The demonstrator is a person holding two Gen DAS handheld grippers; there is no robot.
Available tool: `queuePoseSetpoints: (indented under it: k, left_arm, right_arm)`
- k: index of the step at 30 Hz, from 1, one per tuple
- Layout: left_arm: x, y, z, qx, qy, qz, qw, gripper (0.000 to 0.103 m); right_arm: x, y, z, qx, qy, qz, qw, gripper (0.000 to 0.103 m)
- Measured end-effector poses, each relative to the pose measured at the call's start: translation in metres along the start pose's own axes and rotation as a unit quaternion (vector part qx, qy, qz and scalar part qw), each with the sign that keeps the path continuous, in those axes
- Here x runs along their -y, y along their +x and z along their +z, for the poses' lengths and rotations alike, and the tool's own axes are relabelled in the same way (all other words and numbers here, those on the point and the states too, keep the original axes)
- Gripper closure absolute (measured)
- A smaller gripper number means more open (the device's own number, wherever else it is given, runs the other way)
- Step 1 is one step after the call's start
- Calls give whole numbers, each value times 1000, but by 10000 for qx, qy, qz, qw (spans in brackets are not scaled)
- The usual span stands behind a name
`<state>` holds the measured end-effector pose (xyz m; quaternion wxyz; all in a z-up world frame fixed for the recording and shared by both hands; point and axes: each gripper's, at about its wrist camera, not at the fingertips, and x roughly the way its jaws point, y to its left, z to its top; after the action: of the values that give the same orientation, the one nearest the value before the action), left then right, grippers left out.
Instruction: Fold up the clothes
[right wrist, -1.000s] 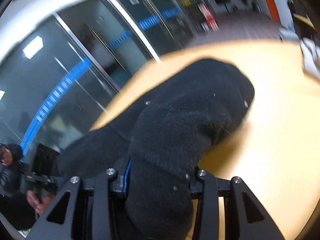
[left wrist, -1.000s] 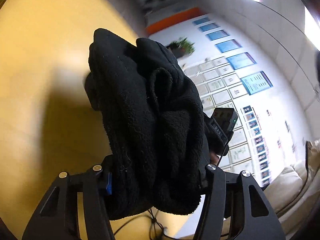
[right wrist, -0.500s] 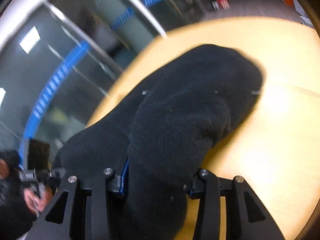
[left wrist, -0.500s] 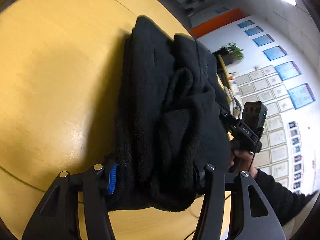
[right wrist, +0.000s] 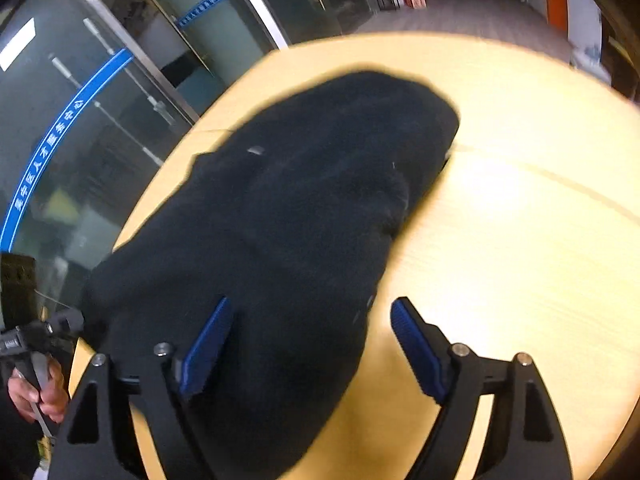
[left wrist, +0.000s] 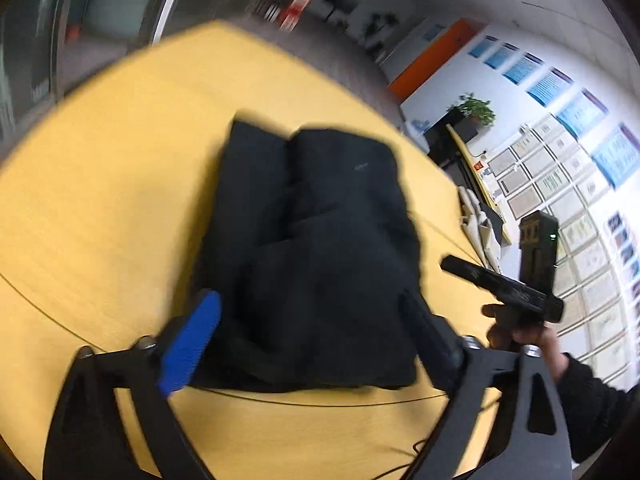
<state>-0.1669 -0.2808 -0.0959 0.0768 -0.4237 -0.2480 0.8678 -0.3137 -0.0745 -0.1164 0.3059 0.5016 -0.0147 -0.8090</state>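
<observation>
A folded black fleece garment (left wrist: 316,256) lies flat on the round yellow table (left wrist: 100,200). My left gripper (left wrist: 308,328) is open, its blue-padded fingers spread on either side of the garment's near edge, no longer pinching it. In the right wrist view the same black garment (right wrist: 288,220) stretches away across the table (right wrist: 520,240). My right gripper (right wrist: 312,336) is open too; its left finger lies over the cloth and its right finger is over bare wood. The other gripper and the hand holding it (left wrist: 516,300) show at the right of the left wrist view.
Beige cloth (left wrist: 476,220) lies at the table's far right edge. A thin black cable (left wrist: 320,400) runs along the near table edge. Glass doors with blue stripes (right wrist: 80,112) stand beyond the table. A wall of framed papers (left wrist: 560,200) is to the right.
Both grippers held the bundled garment in the air, lowered it onto the table, then opened and drew back. The garment now rests flat, free of both.
</observation>
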Motion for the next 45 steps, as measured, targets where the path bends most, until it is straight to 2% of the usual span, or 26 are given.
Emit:
queuePoseSetpoints:
  k: [2, 4, 7, 10, 15, 19, 25, 30, 36, 39, 45]
  left_arm:
    - [28, -31, 0, 207, 412, 225, 9987, 0]
    - [61, -61, -1, 369, 802, 473, 9950, 0]
    - [93, -101, -9, 534, 882, 773, 9917, 0]
    - [126, -133, -20, 660, 953, 1057, 9876, 0]
    - [175, -158, -61, 696, 1074, 1439, 9813, 0]
    - [191, -186, -85, 685, 906, 1786, 9774, 0]
    - [201, -205, -120, 662, 924, 2239, 9680, 0]
    - [200, -208, -136, 631, 1037, 2271, 9663, 0]
    - [178, -215, -130, 608, 1029, 2155, 9692, 0]
    - [160, -216, -124, 546, 1062, 2110, 9702, 0]
    - [125, -218, -106, 402, 1065, 1947, 9742, 0]
  right_arm:
    - [-13, -40, -14, 153, -244, -72, 9996, 0]
    - [-26, -80, -28, 306, -487, -143, 9982, 0]
    - [-62, -122, -32, 565, -932, -405, 9932, 0]
    - [-89, -156, -41, 550, -1153, -577, 9901, 0]
    - [-91, -208, -83, 383, -1132, -859, 9891, 0]
    - [-99, -237, -111, 269, -1105, -933, 9891, 0]
    - [-109, -253, -144, 22, -1137, -1051, 9879, 0]
    - [-114, -261, -165, -110, -1129, -1124, 9872, 0]
    - [-130, -263, -169, -63, -1119, -1441, 9832, 0]
    - [-138, -261, -162, 10, -1072, -1705, 9795, 0]
    - [-155, -250, -152, -23, -958, -1928, 9765, 0]
